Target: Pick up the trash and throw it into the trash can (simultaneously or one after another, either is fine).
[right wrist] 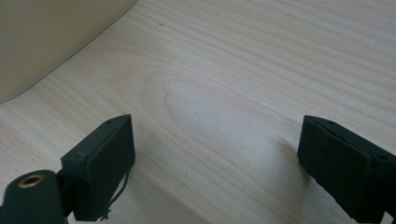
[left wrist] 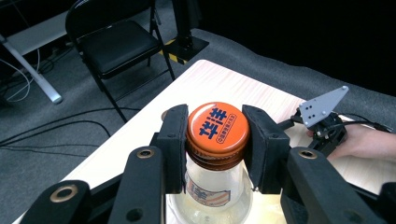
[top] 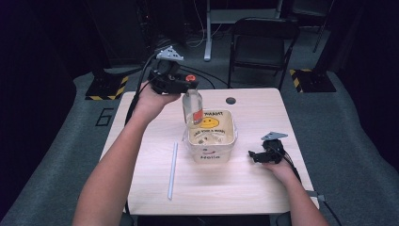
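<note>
On the pale wooden table, a white straw lies at about 7 o'clock from the cream bucket. The left gripper pinches the orange cap, printed with blue Chinese characters, of a clear bottle held over the bucket's 11 o'clock rim. The bucket bears a yellow smiley and "Hello". At 3 o'clock, the right gripper rests with jaws spread wide.
</note>
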